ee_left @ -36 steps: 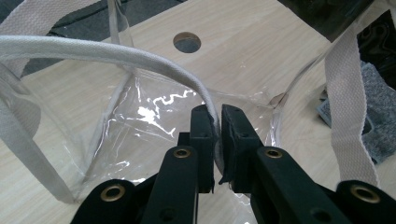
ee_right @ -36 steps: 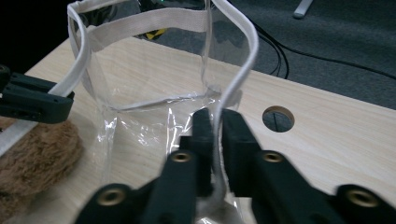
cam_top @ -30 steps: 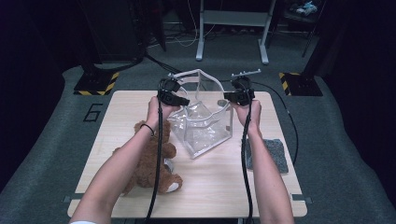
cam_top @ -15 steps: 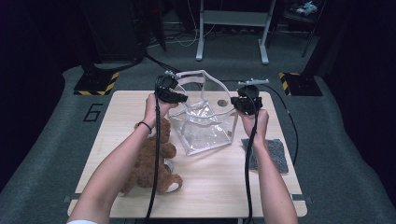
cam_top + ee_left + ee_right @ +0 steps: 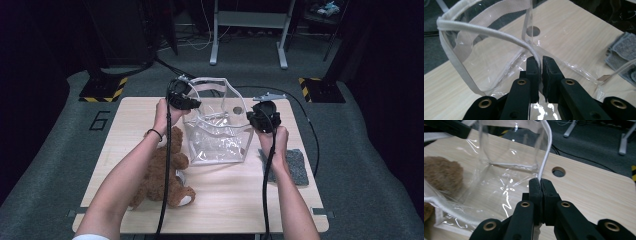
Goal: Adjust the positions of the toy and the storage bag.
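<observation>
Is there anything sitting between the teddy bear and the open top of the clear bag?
Nothing visible blocks it. The teddy bear lies on the table just left of the clear bag. The left gripper and right gripper each pinch the bag's white rim, holding its mouth spread open.

Black claw [image 5: 539, 66] with brass rivets, black cable, dark wristband [image 5: 155, 133].
</observation>
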`<state>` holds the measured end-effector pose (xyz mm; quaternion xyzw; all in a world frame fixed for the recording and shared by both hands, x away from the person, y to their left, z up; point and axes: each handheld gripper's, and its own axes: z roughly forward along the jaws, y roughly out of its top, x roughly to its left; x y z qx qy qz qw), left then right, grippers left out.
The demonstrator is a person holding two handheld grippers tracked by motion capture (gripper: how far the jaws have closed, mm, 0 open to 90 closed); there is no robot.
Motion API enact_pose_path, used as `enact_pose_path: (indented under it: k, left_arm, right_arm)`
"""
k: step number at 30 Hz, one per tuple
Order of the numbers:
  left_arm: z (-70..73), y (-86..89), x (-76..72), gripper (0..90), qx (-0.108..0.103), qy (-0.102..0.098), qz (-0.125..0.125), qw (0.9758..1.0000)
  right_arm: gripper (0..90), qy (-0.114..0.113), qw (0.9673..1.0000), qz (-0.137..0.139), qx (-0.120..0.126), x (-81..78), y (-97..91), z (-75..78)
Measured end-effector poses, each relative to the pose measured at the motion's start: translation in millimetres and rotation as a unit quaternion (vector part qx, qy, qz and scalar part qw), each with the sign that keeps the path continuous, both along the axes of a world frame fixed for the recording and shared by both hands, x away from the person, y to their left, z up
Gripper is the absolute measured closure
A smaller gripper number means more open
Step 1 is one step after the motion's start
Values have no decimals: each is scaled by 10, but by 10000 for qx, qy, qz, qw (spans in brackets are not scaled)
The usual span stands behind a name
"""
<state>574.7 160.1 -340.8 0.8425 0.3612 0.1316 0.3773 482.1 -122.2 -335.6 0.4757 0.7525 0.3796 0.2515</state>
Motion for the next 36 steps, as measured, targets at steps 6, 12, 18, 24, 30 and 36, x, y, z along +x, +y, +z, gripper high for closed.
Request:
enact_pose_path:
  k: [6,12,18,24,30,36]
  left_arm:
    - [36,-44,-26,832,62,-172,-148,9997]
    - [45,-155,-26,840,136,-438,-296,9985]
    - [8,-168,-4,838,126,-346,-303,9989]
    - [-4,-77,-28,765,123,-27,-126,9998]
    - [-44,-67,-65,570,203,116,113,9997]
    - [-59,-18,-83,431,141,134,294,9994]
  right_arm:
    - [886,10,9999,152,-23,-60,94,2]
    - [885,-55,9999,116,16,-85,90,-13]
    - [881,-75,9998,186,-39,-119,107,-19]
    - [767,32,9995,190,235,-40,64,-12]
    - [557,56,9983,229,524,-44,49,-1]
    - [365,-128,9972,186,708,-120,-65,66]
